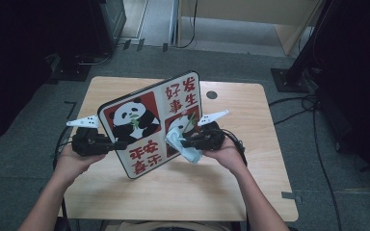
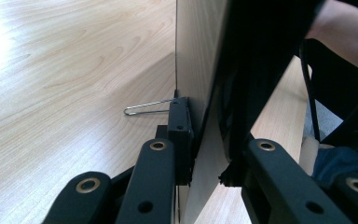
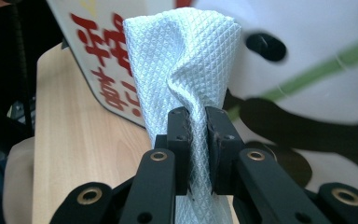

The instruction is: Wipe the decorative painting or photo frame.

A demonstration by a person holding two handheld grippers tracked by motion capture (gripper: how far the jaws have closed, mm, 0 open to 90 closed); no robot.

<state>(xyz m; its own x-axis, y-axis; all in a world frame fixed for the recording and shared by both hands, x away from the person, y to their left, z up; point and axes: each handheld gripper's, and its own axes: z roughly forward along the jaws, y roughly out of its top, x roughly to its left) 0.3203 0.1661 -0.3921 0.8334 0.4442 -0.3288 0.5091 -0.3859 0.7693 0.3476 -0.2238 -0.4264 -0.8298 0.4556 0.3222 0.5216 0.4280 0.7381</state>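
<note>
A panda sign board [image 1: 144, 122], white with red panels and red Chinese characters, is standing tilted on its lower edge in the middle of the wooden table [image 1: 231, 192]. The left gripper [image 1: 113, 144] is clamping the board's left edge. The right gripper [image 3: 196, 122] is pinching a white waffle-textured cloth [image 3: 186, 60] and pressing it against the board's lower right panda picture. Bare tabletop is lying open before and behind the board.

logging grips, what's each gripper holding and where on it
Left gripper clamps the panda board by its left edge, propping it up. Right gripper pinches the white cloth at a bunched fold.
</note>
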